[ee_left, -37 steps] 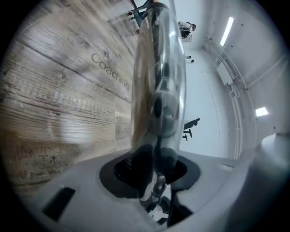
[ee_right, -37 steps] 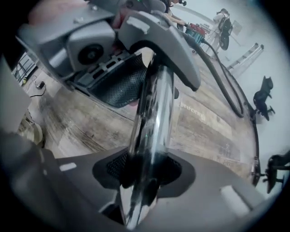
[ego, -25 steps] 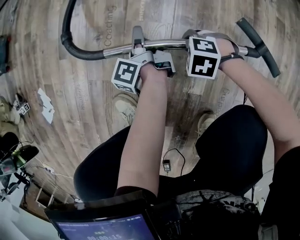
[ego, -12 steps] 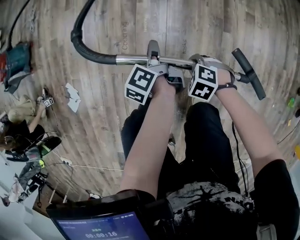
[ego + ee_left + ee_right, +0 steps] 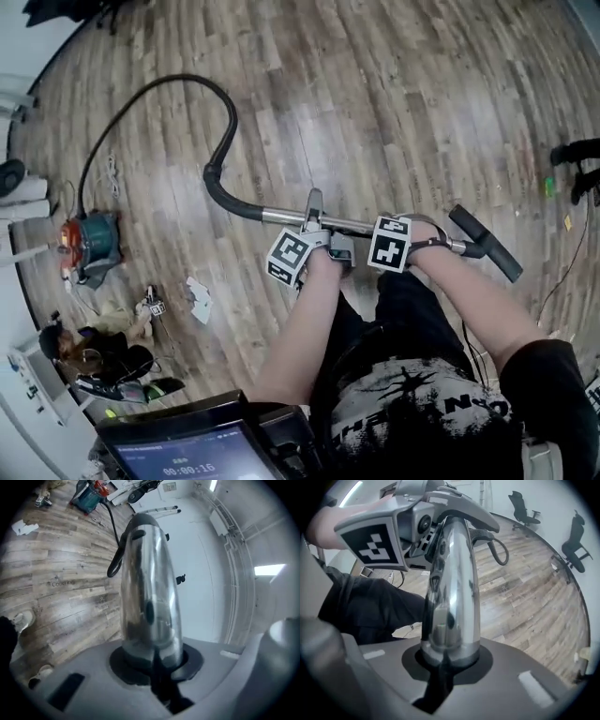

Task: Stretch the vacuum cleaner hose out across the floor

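Observation:
A chrome wand tube [image 5: 281, 217] hangs level above the wooden floor, with a black handle piece [image 5: 485, 243] at its right end. From its left end a black hose [image 5: 217, 120] curves away and back down to the teal and red vacuum body [image 5: 90, 246]. My left gripper [image 5: 314, 219] is shut on the tube near its middle. My right gripper [image 5: 424, 231], which has just been closing, is shut on it further right. In each gripper view the tube [image 5: 147, 588] [image 5: 452, 588] stands up out of closed jaws. The right gripper view also shows the left gripper's marker cube [image 5: 375, 538].
A person [image 5: 94, 349] sits on the floor at lower left, beside a white paper scrap [image 5: 199, 298]. A tablet screen [image 5: 178, 457] fills the bottom edge. Black office chairs [image 5: 576, 541] stand far off. A thin cable [image 5: 561, 267] runs at right. A white wall [image 5: 206, 573] lies beyond.
Both grippers have risen high off the floor with the tube in them. The view has widened, so the whole hose and the vacuum body now show.

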Available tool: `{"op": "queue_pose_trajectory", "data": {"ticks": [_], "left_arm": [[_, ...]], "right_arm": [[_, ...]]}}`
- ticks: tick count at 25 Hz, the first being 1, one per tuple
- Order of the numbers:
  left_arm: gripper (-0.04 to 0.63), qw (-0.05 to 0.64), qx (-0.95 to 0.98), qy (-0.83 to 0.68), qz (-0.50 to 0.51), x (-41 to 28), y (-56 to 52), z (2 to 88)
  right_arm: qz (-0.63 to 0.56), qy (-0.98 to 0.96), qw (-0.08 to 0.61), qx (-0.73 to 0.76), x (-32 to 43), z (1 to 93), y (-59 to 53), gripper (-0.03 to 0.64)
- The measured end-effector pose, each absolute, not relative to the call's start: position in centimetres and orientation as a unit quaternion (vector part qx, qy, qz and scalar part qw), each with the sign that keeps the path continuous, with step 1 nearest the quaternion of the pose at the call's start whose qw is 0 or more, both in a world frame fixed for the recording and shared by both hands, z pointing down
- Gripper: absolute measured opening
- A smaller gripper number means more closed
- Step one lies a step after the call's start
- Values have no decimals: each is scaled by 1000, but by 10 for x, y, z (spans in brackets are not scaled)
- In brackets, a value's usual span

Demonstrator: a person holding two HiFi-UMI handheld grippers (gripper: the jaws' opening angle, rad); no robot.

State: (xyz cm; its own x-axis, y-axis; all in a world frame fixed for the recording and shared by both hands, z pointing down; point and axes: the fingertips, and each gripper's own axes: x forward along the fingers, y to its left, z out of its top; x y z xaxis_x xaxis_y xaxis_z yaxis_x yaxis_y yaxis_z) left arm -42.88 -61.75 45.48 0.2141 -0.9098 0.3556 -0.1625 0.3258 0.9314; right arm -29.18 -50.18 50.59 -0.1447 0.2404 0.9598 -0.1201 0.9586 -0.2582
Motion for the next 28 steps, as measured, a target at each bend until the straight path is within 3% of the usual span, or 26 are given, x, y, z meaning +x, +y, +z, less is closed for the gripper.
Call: {"op": "queue_pose_trajectory", "data": {"ticks": [6, 13, 22, 28], "left_arm": [[49, 608, 556, -504, -258, -420, -627, 384], [49, 589, 590, -509, -213, -435, -631, 358], [52, 582, 593, -511, -222, -423, -613, 355], [71, 524, 617, -539, -234, -388, -593, 336]], "right_arm": [[134, -768, 624, 60, -305, 447, -500, 54], [59, -777, 598, 186, -329, 430, -514, 60], [78, -785, 594, 157, -318, 429, -492, 60], [122, -816, 561, 67, -284, 423, -463, 61]]}}
